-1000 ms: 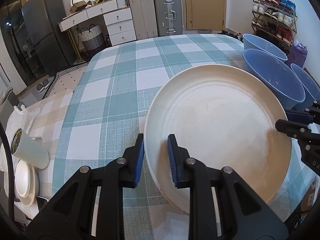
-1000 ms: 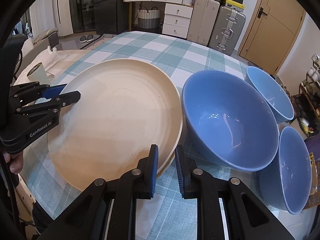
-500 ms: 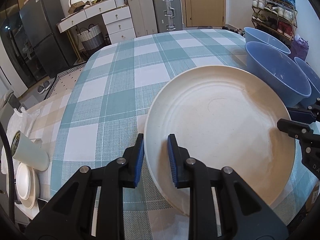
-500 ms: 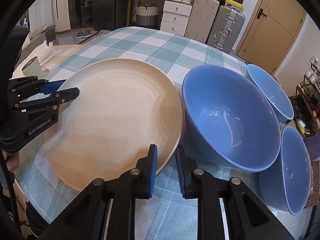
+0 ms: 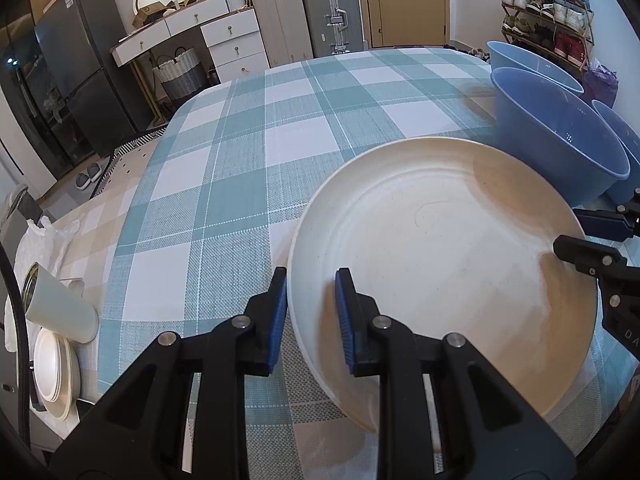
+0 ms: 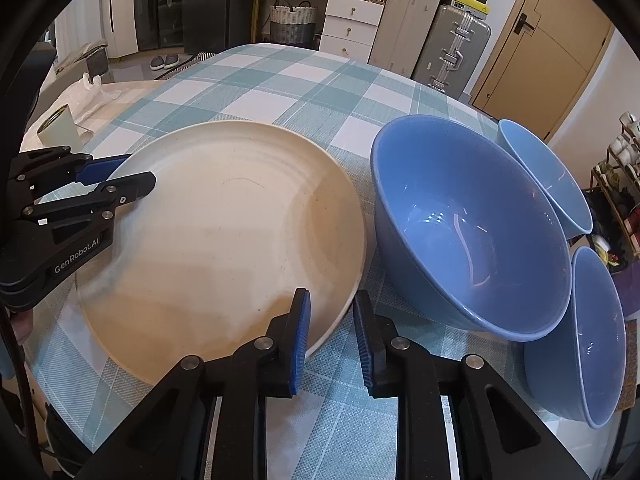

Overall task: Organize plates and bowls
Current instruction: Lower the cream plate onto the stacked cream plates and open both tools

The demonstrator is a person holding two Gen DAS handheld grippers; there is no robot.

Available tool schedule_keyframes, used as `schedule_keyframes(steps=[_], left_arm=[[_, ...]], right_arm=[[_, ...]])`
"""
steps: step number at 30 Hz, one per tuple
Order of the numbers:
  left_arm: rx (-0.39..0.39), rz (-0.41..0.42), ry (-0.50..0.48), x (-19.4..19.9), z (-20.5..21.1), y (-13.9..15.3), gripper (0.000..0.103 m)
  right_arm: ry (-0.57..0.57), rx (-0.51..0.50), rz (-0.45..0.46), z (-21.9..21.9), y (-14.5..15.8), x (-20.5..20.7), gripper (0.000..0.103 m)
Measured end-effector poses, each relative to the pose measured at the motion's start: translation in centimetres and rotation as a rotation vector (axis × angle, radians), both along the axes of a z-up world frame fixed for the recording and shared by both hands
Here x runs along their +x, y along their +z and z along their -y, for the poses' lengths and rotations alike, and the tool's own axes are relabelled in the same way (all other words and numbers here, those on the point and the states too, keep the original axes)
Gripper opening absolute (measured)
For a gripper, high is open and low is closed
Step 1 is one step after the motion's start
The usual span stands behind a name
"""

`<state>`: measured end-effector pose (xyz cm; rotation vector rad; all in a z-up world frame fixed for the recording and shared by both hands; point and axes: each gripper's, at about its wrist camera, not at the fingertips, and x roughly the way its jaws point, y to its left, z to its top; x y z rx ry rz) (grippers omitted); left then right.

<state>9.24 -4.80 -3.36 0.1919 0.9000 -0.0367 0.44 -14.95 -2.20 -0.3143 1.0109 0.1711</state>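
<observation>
A large cream plate (image 5: 444, 264) lies on the checked tablecloth; it also shows in the right wrist view (image 6: 224, 240). My left gripper (image 5: 310, 316) straddles its near-left rim, jaws a little apart with a gap to the rim. My right gripper (image 6: 332, 328) straddles the opposite rim, jaws likewise apart. Each gripper shows in the other's view, the right one (image 5: 580, 236) and the left one (image 6: 116, 176). A big blue bowl (image 6: 468, 220) stands right of the plate, with two smaller blue bowls (image 6: 548, 172) (image 6: 592, 340) beyond it.
The tablecloth (image 5: 248, 152) stretches away behind the plate. A pale green cup (image 5: 60, 308) lies on its side above stacked white plates (image 5: 52, 364) off the table's left edge. Suitcases (image 5: 324, 8), drawers and a shoe rack (image 5: 548, 8) stand beyond.
The plate has come down from a raised tilt and now lies flatter on the cloth. Both grippers' jaws have widened slightly around its rim.
</observation>
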Motion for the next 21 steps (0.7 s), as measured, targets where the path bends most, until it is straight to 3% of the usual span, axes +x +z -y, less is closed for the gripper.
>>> schedule_keyframes(steps=[16, 21], left_arm=[[-0.013, -0.015, -0.001, 0.27, -0.05, -0.57, 0.022], [-0.062, -0.033, -0.020, -0.02, -0.19, -0.29, 0.043]], right_arm=[[0.005, 0.013, -0.001, 0.19, -0.37, 0.07, 0.022], [0.011, 0.028, -0.009, 0.30, -0.22, -0.06, 0.030]])
